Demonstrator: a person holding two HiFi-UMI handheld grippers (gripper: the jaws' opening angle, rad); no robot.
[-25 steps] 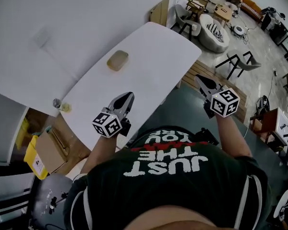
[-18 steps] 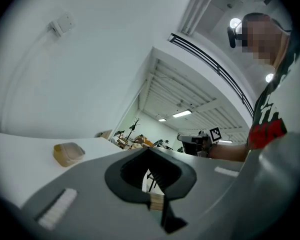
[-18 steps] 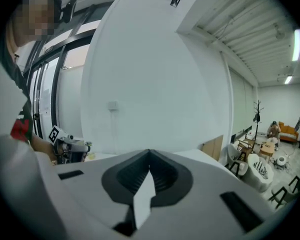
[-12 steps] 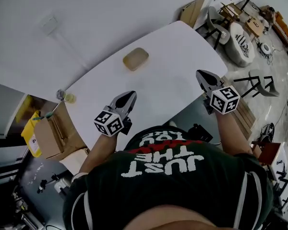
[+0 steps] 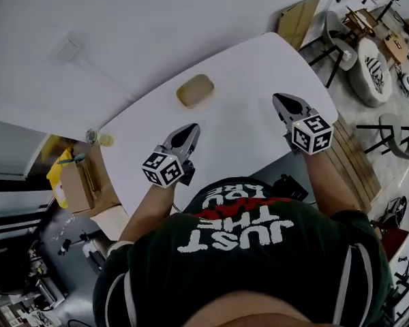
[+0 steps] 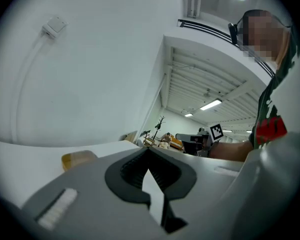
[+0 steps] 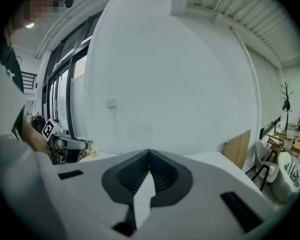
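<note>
- While both grippers hang over the near side of the white table (image 5: 245, 67), neither holds anything. The left gripper (image 5: 192, 127) has its jaws pressed together tip to tip in its own view, with nothing caught between them.
- The right gripper (image 5: 279, 98) is the same: jaws together at the tips, and only a thin sliver of light behind the meeting point.
- The nearest thing is a tan container (image 5: 195, 90), a low rounded rectangle lying flat on the table toward the wall side. It sits ahead of the left gripper and nearer to it than to the right one, apart from both. In the left gripper view only its top shows above the left jaw.
- It looks small and shallow, so it is probably light. Whether its walls are stiff plastic or something softer cannot be told from here.
- Its smooth, rounded corners look likely to slip under a pinch at the ends. A hold across the two long sides, near the middle, seems the surest place, with the jaws opened wider than its short width.
- On a smooth tabletop a light thing like this may slide if nudged from one side.
- What looks like a small jar (image 5: 91, 137) stands at the table's left corner, well apart from the container, and a cardboard box (image 5: 73, 186) sits on the floor below that corner.
</note>
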